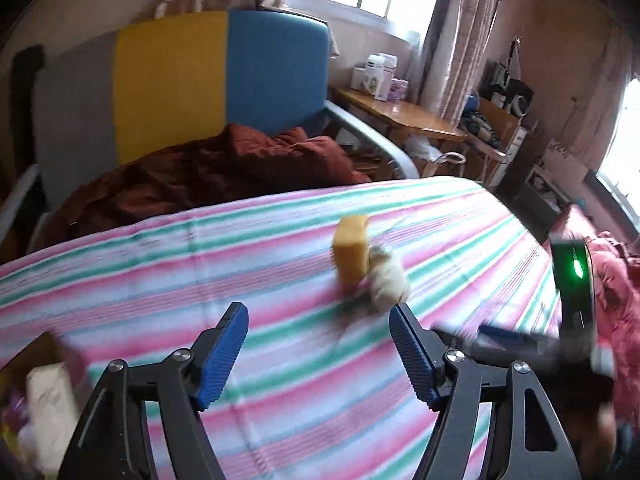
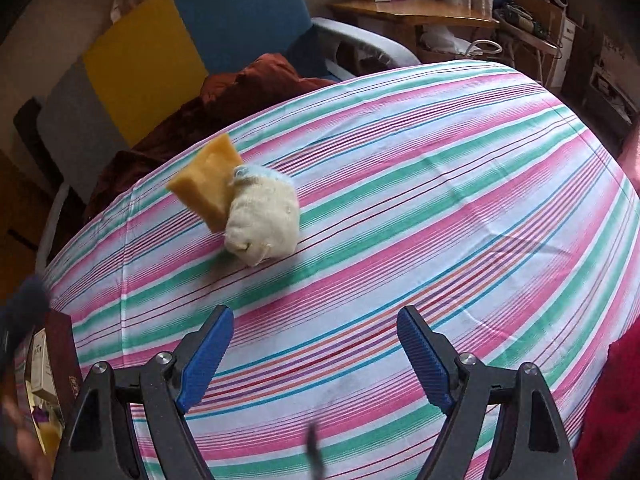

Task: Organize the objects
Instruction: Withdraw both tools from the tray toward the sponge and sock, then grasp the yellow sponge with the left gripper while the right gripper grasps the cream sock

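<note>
A yellow sponge block stands on edge on the striped bed sheet, leaning against a cream rolled sock. My left gripper hovers just short of them, open with nothing between its blue pads. In the right wrist view the sponge and the sock lie up and to the left on the sheet. My right gripper is open and empty, well apart from them. Its dark body with a green light shows blurred at the right of the left wrist view.
An open box of small items sits at the bed's near left, also seen as the box. A rust-brown quilt lies before a grey, yellow and blue headboard. A wooden desk stands beyond; a red blanket is right.
</note>
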